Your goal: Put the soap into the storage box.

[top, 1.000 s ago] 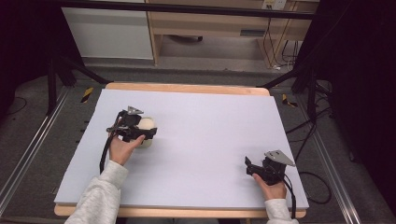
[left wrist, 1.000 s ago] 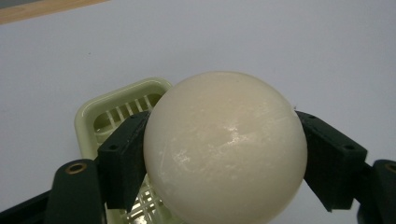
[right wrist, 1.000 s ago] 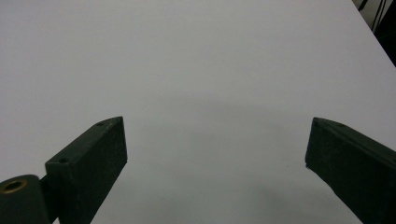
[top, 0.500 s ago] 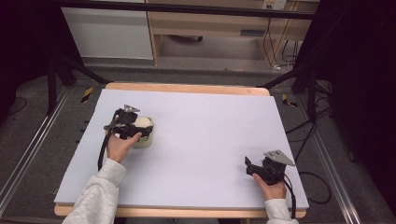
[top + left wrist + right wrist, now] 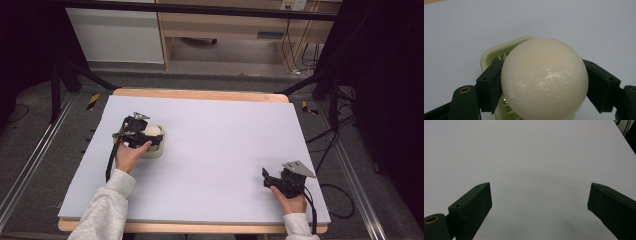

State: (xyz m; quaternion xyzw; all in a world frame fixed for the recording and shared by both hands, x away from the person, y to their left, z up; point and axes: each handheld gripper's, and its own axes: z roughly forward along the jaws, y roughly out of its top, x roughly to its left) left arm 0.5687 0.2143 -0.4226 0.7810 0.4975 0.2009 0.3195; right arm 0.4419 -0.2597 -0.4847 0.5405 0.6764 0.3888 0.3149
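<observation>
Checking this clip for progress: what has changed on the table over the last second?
Little has changed. The left claw stays shut on the pale egg, held over the light green slicer-like holder; the left hand has drifted only slightly toward the table's near edge. Nothing was picked up or let go. The right claw remains open and parked near the right corner of the white table.
</observation>
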